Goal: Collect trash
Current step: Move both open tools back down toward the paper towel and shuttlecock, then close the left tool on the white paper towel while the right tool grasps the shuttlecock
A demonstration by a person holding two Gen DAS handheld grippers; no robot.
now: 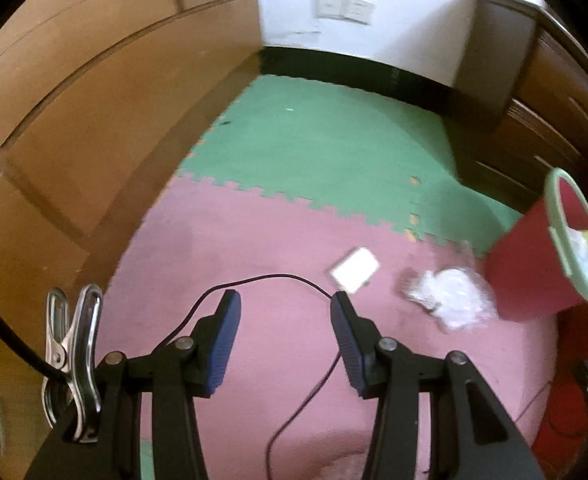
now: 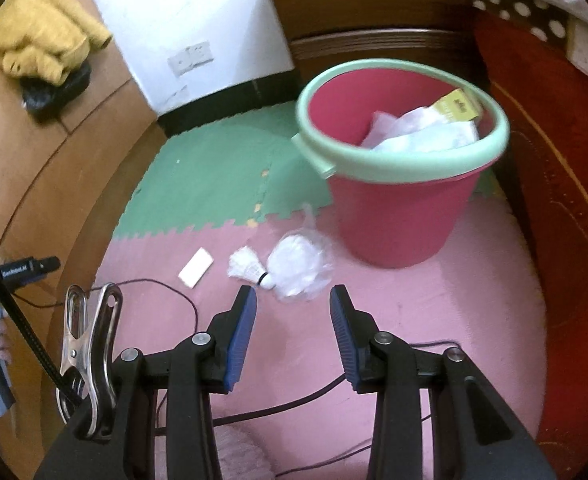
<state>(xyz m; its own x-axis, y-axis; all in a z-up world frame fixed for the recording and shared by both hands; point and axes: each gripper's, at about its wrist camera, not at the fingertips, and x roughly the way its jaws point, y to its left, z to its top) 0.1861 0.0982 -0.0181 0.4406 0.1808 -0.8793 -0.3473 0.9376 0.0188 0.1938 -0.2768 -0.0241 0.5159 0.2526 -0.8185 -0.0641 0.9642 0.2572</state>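
A pink bucket (image 2: 394,216) with a mint rim holds white wrappers and a yellow box; the left wrist view shows the bucket (image 1: 534,272) at the far right. On the pink mat in front of it lie a crumpled clear plastic bag (image 2: 302,264), a white shuttlecock (image 2: 248,267) and a flat white card (image 2: 196,267). My right gripper (image 2: 293,296) hangs open just short of the bag, nothing between its fingers. From the left wrist, the bag (image 1: 454,296) and card (image 1: 354,269) lie ahead and to the right of my open, empty left gripper (image 1: 286,300).
Green and pink foam mats (image 1: 318,148) cover the floor. Brown cabinet panels (image 1: 74,140) rise on the left, a dark wooden drawer unit (image 2: 374,20) stands behind the bucket, a red bed edge (image 2: 554,200) on the right. Thin black cables (image 1: 294,280) cross the mat. Yellow cloth (image 2: 42,36) lies far left.
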